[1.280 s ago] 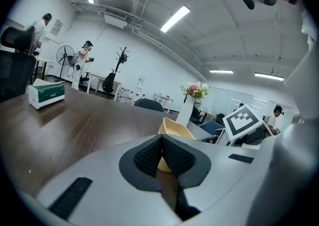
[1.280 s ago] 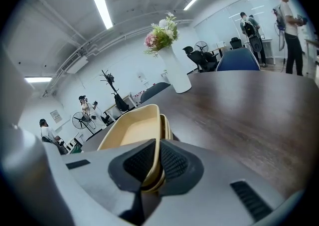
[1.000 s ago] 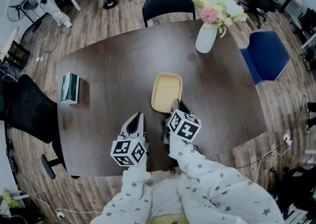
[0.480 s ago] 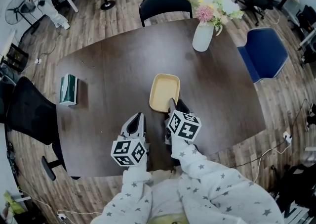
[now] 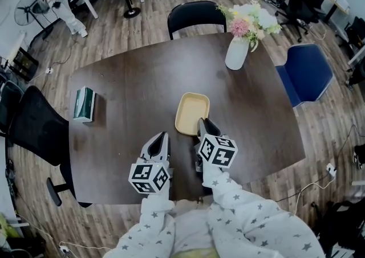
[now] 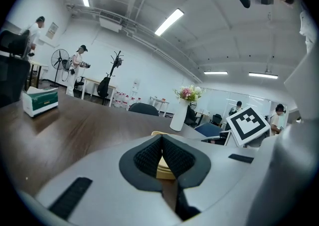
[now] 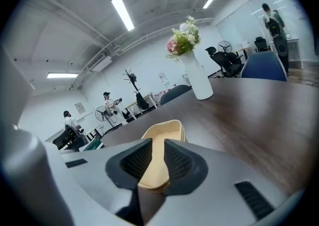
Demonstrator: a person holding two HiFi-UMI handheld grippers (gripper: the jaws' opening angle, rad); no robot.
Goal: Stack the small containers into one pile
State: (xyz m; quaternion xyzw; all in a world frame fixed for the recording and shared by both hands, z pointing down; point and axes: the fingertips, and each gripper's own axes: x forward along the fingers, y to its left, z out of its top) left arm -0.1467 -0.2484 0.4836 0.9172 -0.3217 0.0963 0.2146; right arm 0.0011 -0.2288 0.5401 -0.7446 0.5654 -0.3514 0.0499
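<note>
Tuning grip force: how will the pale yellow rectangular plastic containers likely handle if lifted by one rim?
Probably light yet fairly stiff: the pale yellow rectangular plastic containers look thin-walled and nested, rims layered. The rim looks smooth, so it might slip between the right gripper's closing jaws. Held at one end, the pile would likely tilt.

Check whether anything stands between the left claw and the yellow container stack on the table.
Nothing visible does. Only bare table lies between the shut left claw and the yellow container stack, which shows straight ahead beyond its tips in the left gripper view.
</note>
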